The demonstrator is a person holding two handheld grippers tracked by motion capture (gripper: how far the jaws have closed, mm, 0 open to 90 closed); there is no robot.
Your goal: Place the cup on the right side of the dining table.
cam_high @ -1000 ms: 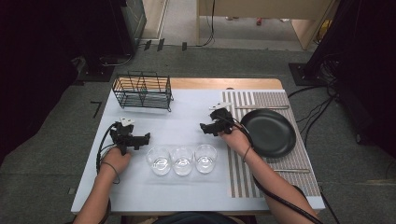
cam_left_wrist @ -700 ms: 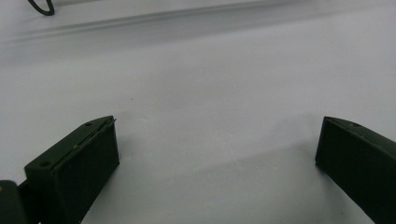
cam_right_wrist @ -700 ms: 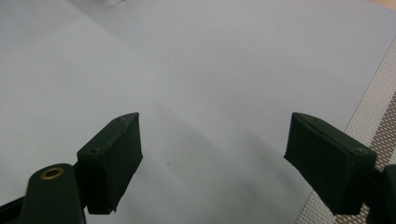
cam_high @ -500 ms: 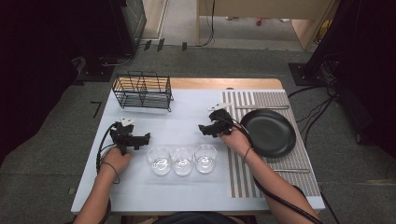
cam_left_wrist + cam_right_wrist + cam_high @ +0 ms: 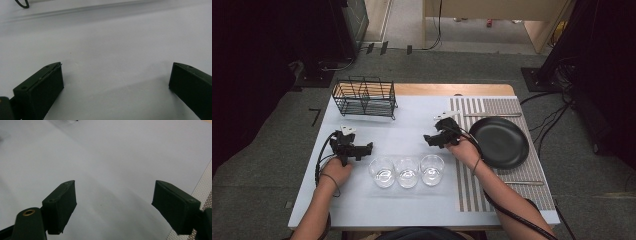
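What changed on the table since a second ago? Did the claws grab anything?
Almost nothing moved. The right claw has just been closing its jaws a little, with nothing between them; they stand apart over bare table. The left claw kept still, jaws apart and holding nothing. The three glasses, the wire rack and the black plate stayed where they were.

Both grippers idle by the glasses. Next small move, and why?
Probably ease the right gripper down toward the nearest glass. In the right gripper view its fingers stand apart with nothing between them, over bare table, and that glass sits just in front of it in the row of three.
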